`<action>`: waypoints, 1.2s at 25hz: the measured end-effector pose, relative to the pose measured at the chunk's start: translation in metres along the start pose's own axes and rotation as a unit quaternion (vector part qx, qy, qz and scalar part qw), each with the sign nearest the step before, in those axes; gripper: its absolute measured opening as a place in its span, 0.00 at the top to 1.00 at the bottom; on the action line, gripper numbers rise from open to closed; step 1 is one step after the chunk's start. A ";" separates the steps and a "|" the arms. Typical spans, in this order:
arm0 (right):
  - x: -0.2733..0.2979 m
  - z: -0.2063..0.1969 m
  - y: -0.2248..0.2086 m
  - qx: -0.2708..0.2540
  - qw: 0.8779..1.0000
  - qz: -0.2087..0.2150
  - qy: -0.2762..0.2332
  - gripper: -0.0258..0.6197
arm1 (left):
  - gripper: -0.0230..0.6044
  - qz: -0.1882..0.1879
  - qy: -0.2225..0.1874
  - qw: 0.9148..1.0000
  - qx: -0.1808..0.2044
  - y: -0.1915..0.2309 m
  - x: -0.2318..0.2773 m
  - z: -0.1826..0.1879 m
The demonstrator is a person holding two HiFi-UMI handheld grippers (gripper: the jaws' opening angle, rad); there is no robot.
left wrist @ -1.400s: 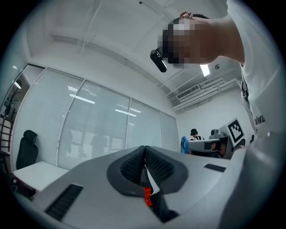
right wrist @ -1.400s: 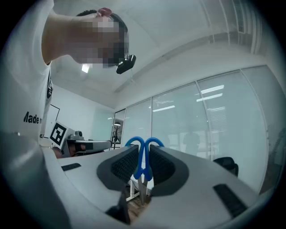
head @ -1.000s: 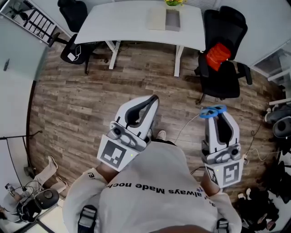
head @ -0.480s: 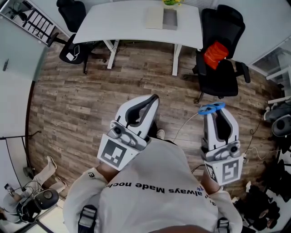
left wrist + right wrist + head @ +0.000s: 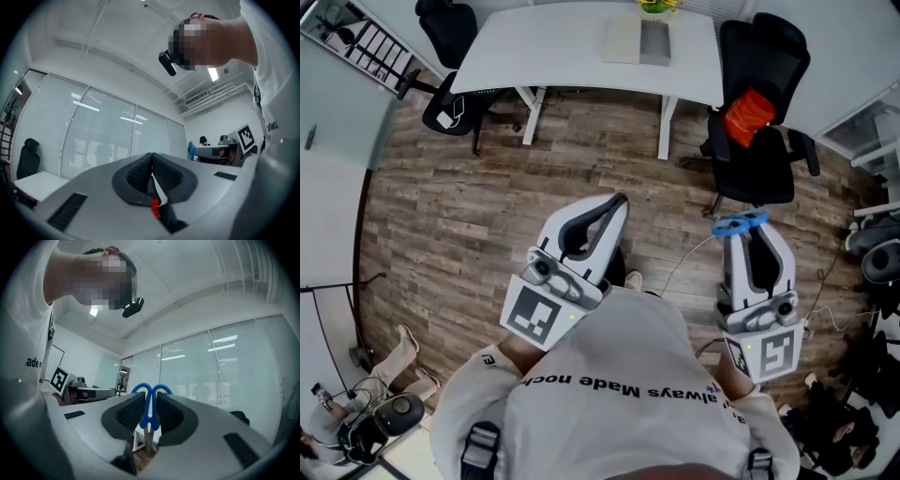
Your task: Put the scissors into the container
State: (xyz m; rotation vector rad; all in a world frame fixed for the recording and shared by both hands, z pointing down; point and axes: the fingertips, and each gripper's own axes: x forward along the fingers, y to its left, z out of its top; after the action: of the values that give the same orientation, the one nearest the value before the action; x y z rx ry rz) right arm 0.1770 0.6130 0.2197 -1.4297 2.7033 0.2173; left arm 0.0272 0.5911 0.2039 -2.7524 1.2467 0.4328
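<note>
Blue-handled scissors [image 5: 739, 224] are clamped between the jaws of my right gripper [image 5: 742, 228], handles sticking out past the tips. In the right gripper view the scissors [image 5: 151, 394] stand upright between the pads, blades pointing down toward the gripper body, and the right gripper [image 5: 150, 401] is shut on them. My left gripper [image 5: 617, 201] is held up beside it over the wooden floor. Its pads meet with nothing between them in the left gripper view, so the left gripper [image 5: 151, 159] is shut. A shallow beige and grey box [image 5: 639, 40] lies on the white table [image 5: 553, 47] far ahead.
A black office chair [image 5: 764, 141] with a red thing [image 5: 749, 112] on its seat stands at the right of the table. Another black chair [image 5: 450, 28] sits at the table's left end. A thin cable [image 5: 680, 258] runs across the floor. Clutter lies at the right edge.
</note>
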 end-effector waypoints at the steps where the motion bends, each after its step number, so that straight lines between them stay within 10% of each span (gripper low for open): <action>1: 0.004 -0.001 0.000 0.000 1.000 0.000 0.000 0.83 | 0.93 0.000 0.000 1.000 -0.001 0.005 0.001 -0.001; 30: 0.173 -0.023 -0.026 -0.017 1.000 0.003 0.015 0.83 | 0.93 0.004 -0.001 1.000 -0.019 0.165 0.067 -0.023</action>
State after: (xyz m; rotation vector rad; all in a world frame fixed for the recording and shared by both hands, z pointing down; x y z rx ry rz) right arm 0.1008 0.4540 0.2175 -1.4462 2.7397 0.2445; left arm -0.0488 0.4285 0.2122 -2.7789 1.2636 0.4637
